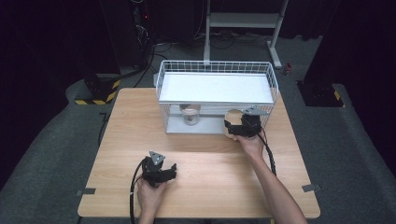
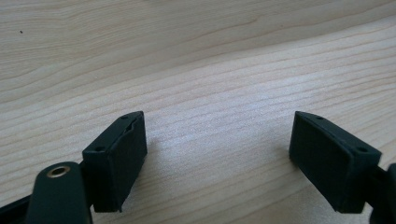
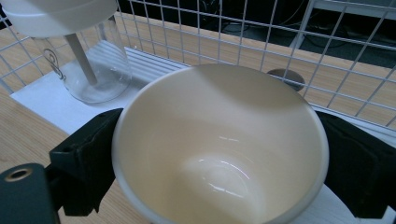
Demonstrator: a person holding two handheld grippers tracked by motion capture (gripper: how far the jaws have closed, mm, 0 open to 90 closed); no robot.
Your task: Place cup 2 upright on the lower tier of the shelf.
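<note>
The right gripper (image 1: 232,128) is clamping a cream ceramic cup (image 3: 219,149) across its width, one black finger (image 3: 88,161) pressing each side of the wall just under the rim, and it is holding the cup at the open front of the white wire rack (image 1: 217,70), at the right end of the lower level. From the right gripper view the cup is sitting tilted toward the camera with its mouth open and empty, and the rack's white lower shelf (image 3: 42,100) is lying right below and behind it. A clear glass jar with a white lid (image 3: 79,51) is already standing on that shelf to the left, apart from the cup. The step in hand looks like placing the cup on the lower level beside the jar. To do it well, the person should be levelling the cup first so its base meets the shelf flat, then easing it inward low enough to pass under the upper tray (image 1: 215,87) and clear of the front wire edge, keeping a gap from the jar. The fingers should be loosening only once the base is resting fully. The left gripper (image 1: 161,173) is resting low over the bare tabletop (image 2: 196,60), its fingers parted with nothing between them.
</note>
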